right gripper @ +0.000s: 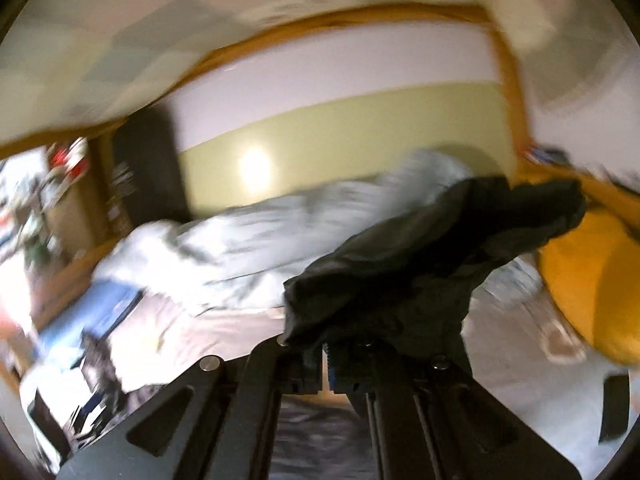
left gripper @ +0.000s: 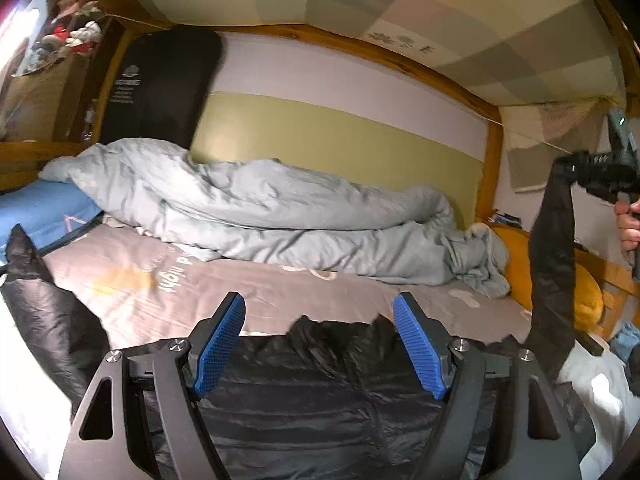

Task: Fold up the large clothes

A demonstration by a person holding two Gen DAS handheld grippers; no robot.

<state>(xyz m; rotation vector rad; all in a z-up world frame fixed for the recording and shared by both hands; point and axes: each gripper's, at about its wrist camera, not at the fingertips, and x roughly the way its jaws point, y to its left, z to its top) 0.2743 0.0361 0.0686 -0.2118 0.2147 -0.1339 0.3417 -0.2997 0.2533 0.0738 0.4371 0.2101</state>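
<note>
On the left, one sleeve [left gripper: 24, 264] of the black jacket [left gripper: 320, 380] lies out across the bed [left gripper: 280, 288]. The jacket's body sits at the near edge. One left gripper [left gripper: 320, 344] hovers over the jacket's hem, its blue pads [left gripper: 222, 344] spread wide and holding nothing. Behind, one grey duvet [left gripper: 260, 208] is bunched along the wall, and one yellow pillow [left gripper: 588, 292] lies at the right end. At far right, one right gripper [left gripper: 564, 166], gripped by a hand [left gripper: 630, 224], is raised with its jaws pinched on the other sleeve [left gripper: 552, 264], which hangs taut below it. The right wrist view is blurred but shows black cloth draped over the closed jaws. The step looks like folding that sleeve in. Next, it likely needs carrying across the body and laying flat.
</note>
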